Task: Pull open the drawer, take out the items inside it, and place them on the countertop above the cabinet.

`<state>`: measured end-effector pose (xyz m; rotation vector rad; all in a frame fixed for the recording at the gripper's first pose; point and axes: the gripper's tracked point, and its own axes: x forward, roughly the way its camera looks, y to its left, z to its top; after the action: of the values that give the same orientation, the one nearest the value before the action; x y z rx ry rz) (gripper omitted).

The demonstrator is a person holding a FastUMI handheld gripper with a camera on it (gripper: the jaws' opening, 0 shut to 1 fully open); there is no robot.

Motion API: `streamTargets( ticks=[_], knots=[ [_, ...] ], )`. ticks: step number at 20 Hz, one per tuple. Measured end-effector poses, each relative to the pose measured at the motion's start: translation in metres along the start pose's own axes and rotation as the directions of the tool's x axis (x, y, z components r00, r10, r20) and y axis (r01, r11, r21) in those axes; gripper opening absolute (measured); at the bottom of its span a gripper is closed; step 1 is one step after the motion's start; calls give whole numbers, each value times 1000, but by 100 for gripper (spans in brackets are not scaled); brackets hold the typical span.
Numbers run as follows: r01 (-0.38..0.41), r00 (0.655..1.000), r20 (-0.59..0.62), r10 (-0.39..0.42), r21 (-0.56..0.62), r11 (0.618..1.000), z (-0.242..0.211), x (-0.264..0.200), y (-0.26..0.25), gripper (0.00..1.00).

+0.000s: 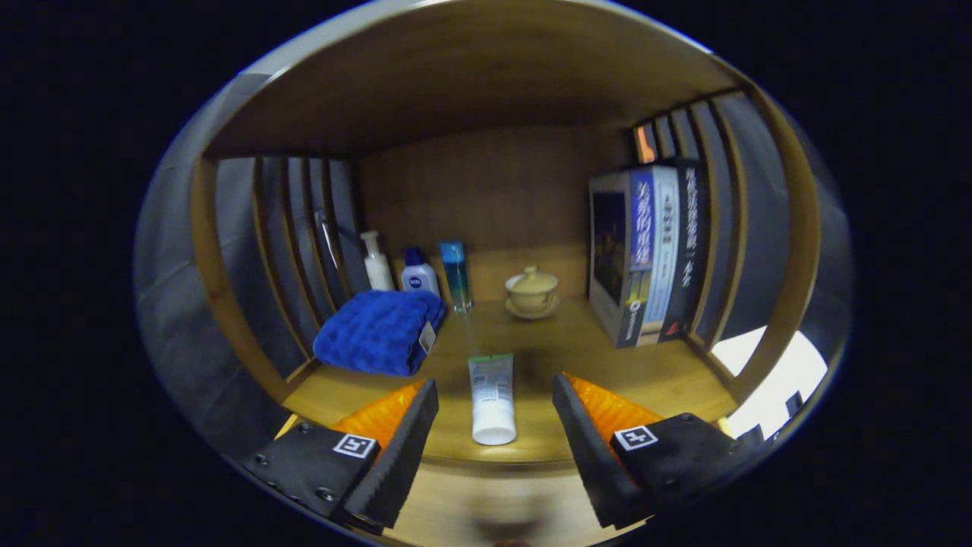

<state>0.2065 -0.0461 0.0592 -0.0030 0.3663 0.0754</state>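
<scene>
1. Right now the gripper hangs in front of a wooden shelf bay, its two black-padded fingers spread wide apart with nothing pressed between them.
2. Lying flat on the countertop is a white squeeze tube, cap end toward the camera, green end pointing into the bay; it sits in the gap between the fingertips, touching neither.
3. Off to the left of the tube, a folded blue towel rests on the wood with a small tag showing at its near corner.
4. Behind the towel, three bottles stand upright in a row against the back: a white pump bottle, a squat white bottle with a blue cap, and a tall blue-green bottle.
5. Straight beyond the tube, well back, a pale lidded teacup on a saucer sits in the open middle.
6. On the right, a few books stand upright, spines facing out, just beside the slatted side wall.
7. Between tube and teacup the wood lies bare.
8. Whether the drawer is open, I cannot tell from here.
</scene>
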Motion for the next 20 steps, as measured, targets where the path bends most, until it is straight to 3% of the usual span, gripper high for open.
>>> streamTargets(
  ticks=[4, 10, 20],
  knots=[
    [15, 995, 99, -7, -83, 996, -2, -61, -8, 98],
    [-6, 992, 123, 8, -16, 1000, -69, -128, 12, 98],
    [51, 991, 124, -42, -69, 996, -186, -175, 41, 98]
  ],
)
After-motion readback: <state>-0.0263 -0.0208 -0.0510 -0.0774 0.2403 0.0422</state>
